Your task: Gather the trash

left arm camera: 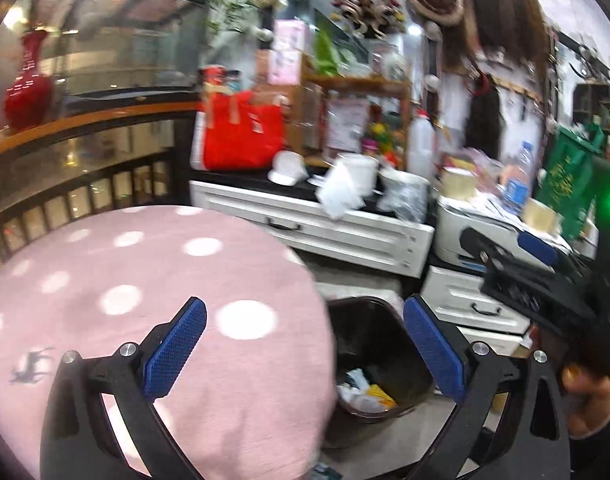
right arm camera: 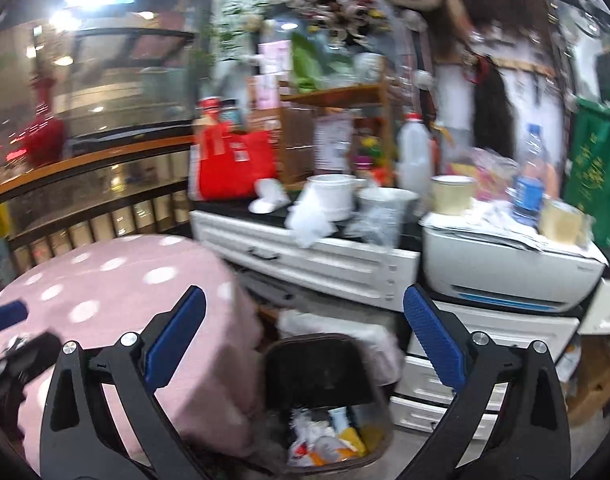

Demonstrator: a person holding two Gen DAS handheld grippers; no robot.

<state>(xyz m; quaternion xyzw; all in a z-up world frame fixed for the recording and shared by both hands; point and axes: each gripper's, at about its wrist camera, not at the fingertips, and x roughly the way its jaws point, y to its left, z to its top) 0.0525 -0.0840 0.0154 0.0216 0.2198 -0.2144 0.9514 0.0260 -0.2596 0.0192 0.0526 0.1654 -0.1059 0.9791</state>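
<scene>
A dark trash bin (left arm camera: 379, 364) stands on the floor beside a round table with a pink dotted cloth (left arm camera: 145, 300). It holds crumpled wrappers and paper (left arm camera: 363, 394). My left gripper (left arm camera: 305, 344) is open and empty, over the table's right edge and the bin. My right gripper (right arm camera: 305, 344) is open and empty above the bin (right arm camera: 325, 400), with the trash (right arm camera: 329, 440) showing inside. The right gripper's body (left arm camera: 545, 280) shows at the right of the left wrist view. The left gripper's blue tip (right arm camera: 5, 316) shows at the far left of the right wrist view.
A white drawer cabinet (right arm camera: 305, 256) behind the bin carries a red bag (right arm camera: 233, 164), white cups (right arm camera: 333, 196), crumpled white plastic (right arm camera: 309, 216) and bottles (right arm camera: 415, 152). A white printer (right arm camera: 505, 272) sits at right. A railing (left arm camera: 85, 192) runs behind the table.
</scene>
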